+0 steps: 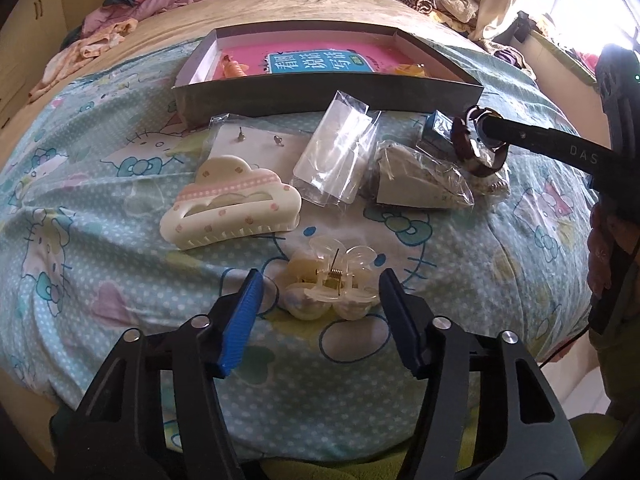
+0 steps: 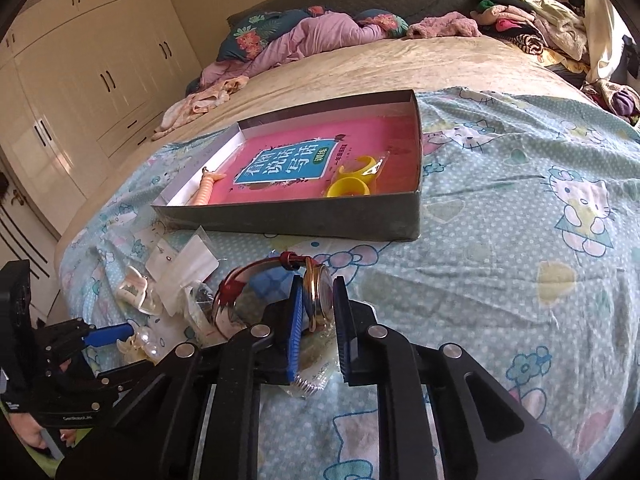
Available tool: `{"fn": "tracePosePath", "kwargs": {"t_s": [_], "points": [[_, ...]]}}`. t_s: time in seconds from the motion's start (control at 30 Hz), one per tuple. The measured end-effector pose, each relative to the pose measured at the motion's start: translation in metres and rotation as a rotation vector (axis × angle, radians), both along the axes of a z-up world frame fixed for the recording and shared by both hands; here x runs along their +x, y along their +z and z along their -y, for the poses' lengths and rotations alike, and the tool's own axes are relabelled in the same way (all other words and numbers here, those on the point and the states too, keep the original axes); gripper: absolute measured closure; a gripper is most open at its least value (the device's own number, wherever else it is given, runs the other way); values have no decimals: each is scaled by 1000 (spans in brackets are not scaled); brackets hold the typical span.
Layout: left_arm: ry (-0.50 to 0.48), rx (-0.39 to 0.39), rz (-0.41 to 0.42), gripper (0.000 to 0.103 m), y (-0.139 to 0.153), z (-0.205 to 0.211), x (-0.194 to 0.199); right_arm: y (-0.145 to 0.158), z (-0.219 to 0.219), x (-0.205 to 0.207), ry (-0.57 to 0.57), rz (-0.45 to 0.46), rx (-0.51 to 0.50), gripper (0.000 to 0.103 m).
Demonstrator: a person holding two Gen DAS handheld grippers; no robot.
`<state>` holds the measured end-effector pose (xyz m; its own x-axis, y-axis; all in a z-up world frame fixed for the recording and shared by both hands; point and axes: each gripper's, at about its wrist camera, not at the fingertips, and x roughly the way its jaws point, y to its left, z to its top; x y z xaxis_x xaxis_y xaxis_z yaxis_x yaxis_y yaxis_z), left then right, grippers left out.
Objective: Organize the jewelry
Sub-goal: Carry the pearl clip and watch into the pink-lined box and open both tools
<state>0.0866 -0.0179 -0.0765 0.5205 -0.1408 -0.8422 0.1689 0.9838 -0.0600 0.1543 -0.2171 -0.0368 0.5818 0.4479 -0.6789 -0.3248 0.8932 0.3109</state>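
Two grippers among jewelry on the bed

At lower centre of the left wrist view, the left gripper (image 1: 320, 284) has its fingers apart on either side of a clear hair clip (image 1: 330, 284) (pads not pressing it). In the right wrist view, the right gripper (image 2: 316, 312) is clamped on the wristwatch (image 2: 318, 296), just below the grey box (image 2: 296, 222) at frame centre.

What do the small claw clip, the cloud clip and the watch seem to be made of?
Small claw clip: clear glossy plastic, metal spring visible. Cloud clip: opaque cream plastic, matte look, pink painted dots. Watch: shiny metal case, gold-toned rim; its reddish-brown strap is probably leather.
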Motion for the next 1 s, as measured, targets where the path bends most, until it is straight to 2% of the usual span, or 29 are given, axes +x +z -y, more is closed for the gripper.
{"fn": "tracePosePath", "kwargs": {"t_s": [0.03, 0.07, 0.2, 0.5, 1.0], "points": [[-8, -1, 2, 66, -1, 2, 0, 2, 1, -1, 0, 6, 0, 90], [-15, -2, 1, 66, -1, 3, 1, 3, 3, -3, -1, 12, 3, 90], [-14, -12, 10, 67, -1, 2, 1, 10, 4, -7, 3, 34, 3, 91], [-14, -18, 95, 67, 30, -4, 0, 27, 3, -14, 14, 81, 11, 92], [-14, -17, 158, 67, 62, -4, 32, 50, 0, -6, 17, 146, 21, 92]]}}
